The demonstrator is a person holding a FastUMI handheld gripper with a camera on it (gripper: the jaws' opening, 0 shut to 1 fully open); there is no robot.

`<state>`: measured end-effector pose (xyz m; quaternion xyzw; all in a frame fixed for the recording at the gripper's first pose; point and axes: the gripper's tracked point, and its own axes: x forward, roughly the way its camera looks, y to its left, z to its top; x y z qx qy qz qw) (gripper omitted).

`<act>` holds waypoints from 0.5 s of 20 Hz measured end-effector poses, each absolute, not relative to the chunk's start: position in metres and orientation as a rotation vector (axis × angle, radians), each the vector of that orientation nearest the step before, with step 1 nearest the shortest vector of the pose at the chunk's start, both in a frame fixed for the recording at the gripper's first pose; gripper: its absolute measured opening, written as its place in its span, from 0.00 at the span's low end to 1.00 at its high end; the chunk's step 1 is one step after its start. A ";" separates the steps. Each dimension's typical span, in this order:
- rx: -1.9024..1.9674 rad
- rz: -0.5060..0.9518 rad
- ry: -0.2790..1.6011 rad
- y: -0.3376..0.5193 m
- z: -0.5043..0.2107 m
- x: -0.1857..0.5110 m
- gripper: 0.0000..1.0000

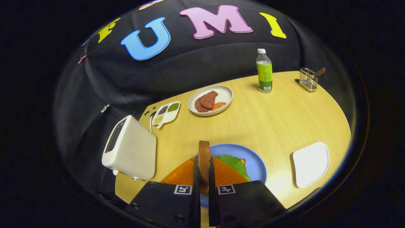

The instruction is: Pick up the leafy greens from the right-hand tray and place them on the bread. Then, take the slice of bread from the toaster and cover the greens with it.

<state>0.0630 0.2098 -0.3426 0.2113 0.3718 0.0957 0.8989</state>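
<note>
Gripper view: the gripper (204, 186) clamps a bread slice (204, 158) edge-up above the leafy greens (235, 164).

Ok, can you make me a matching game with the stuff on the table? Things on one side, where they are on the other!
Things:
1. slice of bread
2. leafy greens
3. toaster
4. green bottle

Places:
A. standing upright far beyond the fingers, near the wire basket
B. lying on the blue plate
C. pinched on edge between the two fingers of the gripper
D. at the table's edge, beside the blue plate

Pairs: 1-C, 2-B, 3-D, 4-A
</note>
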 end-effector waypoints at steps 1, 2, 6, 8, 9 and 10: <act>0.433 0.183 0.775 0.202 -0.349 0.064 0.15; 0.424 0.174 0.781 0.195 -0.353 0.064 0.15; 0.412 0.159 0.832 0.178 -0.372 0.059 0.15; 0.408 0.157 0.856 0.174 -0.378 0.054 0.16; 0.407 0.158 0.867 0.173 -0.382 0.054 0.20; 0.402 0.155 0.879 0.171 -0.386 0.052 0.23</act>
